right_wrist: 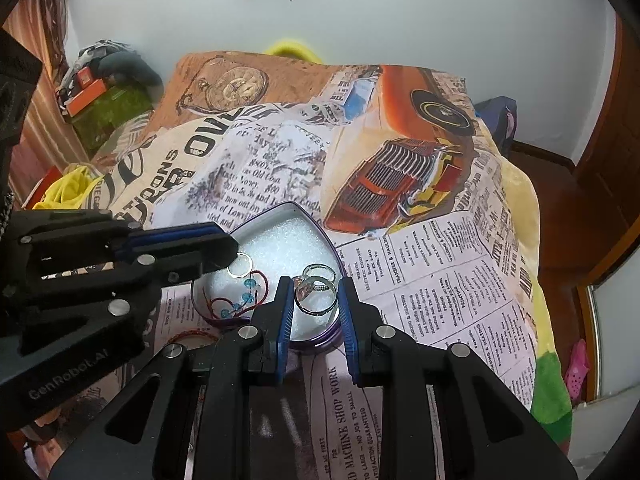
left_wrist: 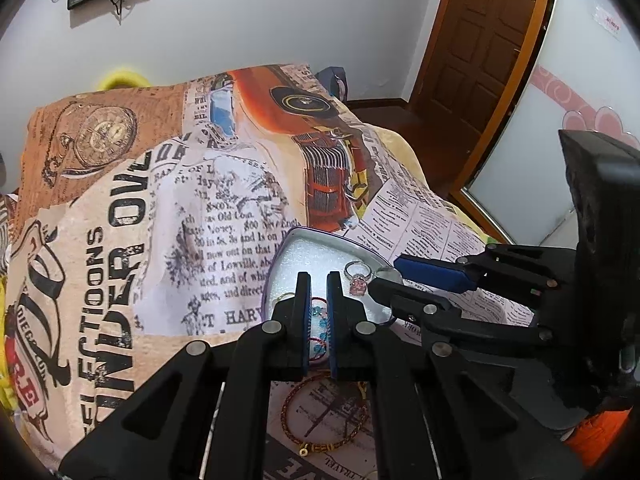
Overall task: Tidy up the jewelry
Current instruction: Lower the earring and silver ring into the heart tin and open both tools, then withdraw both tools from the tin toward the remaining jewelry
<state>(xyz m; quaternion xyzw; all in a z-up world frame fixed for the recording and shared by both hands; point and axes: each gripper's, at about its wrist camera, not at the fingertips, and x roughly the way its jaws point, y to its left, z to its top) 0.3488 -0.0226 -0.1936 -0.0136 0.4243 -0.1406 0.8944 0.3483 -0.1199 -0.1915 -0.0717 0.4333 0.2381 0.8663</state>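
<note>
Both wrist cameras look down along their jaws, close over the shared tin [left_wrist: 286,242], apparently from neighbouring angles.

A heart-shaped tin [right_wrist: 316,343] sits on the bed [right_wrist: 440,272]. Inside it, a beaded bracelet [right_wrist: 240,300] lies left, rings [right_wrist: 318,280] right. A cord bracelet [left_wrist: 320,416] lies on the bed beside the tin.

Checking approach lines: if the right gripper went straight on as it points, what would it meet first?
Probably the silver rings lying in the heart-shaped tin, framed between the right gripper's open fingers; depth is unclear.
</note>
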